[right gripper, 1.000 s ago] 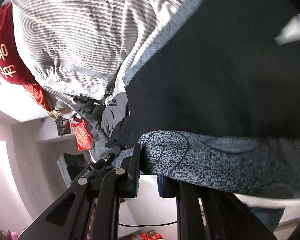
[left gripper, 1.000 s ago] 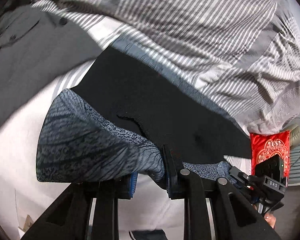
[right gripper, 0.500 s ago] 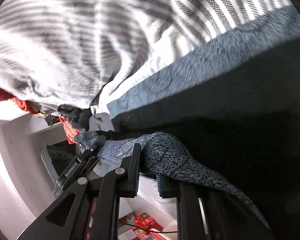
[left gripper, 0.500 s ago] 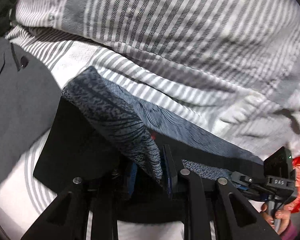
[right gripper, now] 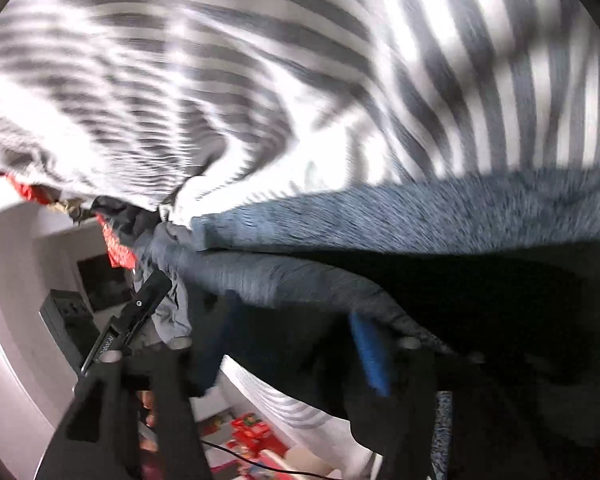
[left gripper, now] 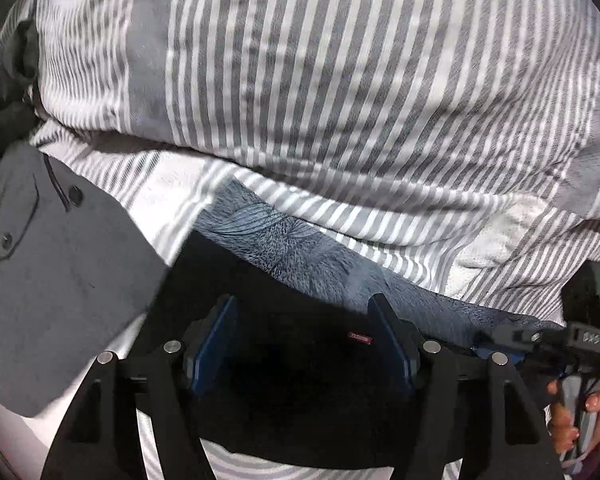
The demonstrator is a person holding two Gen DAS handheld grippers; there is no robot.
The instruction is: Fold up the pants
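Now both hand-held grippers, left [left gripper: 304, 344] & right [right gripper: 296, 344], just opened wide; pants [left gripper: 300, 392] lie folded on striped bedding [left gripper: 340, 100], nothing pinched.

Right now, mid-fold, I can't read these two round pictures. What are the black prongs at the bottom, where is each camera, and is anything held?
Each picture comes from a fisheye camera on a hand-held gripper, looking forward along its two fingers; the black prongs are those fingers.

In the left wrist view, the left gripper stands open above the pants, black with a blue-grey patterned band, lying on striped bedding. A grey shirt lies to the left. At the right edge, a hand holds the other tool.

In the right wrist view, which is blurred, the right gripper is open too, cloth loose between its blue pads.

Both jaws have just been opening, so nothing is gripped: the fold looks released.
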